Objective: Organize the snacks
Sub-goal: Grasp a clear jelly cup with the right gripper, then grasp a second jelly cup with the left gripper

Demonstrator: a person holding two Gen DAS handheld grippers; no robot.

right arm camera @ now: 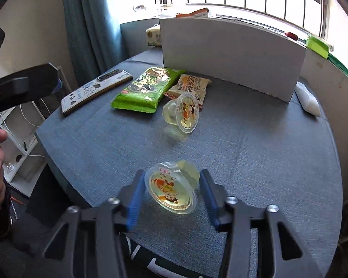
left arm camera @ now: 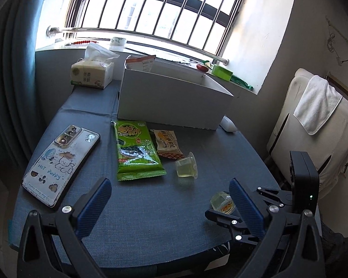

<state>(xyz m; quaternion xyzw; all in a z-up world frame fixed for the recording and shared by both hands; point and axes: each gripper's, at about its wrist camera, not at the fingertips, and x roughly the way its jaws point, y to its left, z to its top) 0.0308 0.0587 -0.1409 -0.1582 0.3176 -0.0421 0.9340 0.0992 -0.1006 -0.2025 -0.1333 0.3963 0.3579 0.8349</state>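
Note:
A near jelly cup [right arm camera: 171,186] lies on its side on the blue table between the fingers of my right gripper [right arm camera: 172,191]. The jaws stand open on either side of it; the left pad is at its rim and a small gap shows on the right. It also shows in the left wrist view [left arm camera: 221,202]. A second jelly cup [right arm camera: 182,112] [left arm camera: 186,165] lies mid-table. A green seaweed pack [left arm camera: 136,150] [right arm camera: 146,89] and an orange snack packet [left arm camera: 167,143] [right arm camera: 189,86] lie before the white box [left arm camera: 174,97] [right arm camera: 232,55]. My left gripper [left arm camera: 171,199] is open and empty over the near table.
A phone [left arm camera: 60,164] [right arm camera: 95,90] lies at the table's left. A tissue pack [left arm camera: 91,74] stands at the back left. A white tube [right arm camera: 309,102] lies right of the box. A chair with a towel [left arm camera: 315,106] stands to the right. The window sill is behind.

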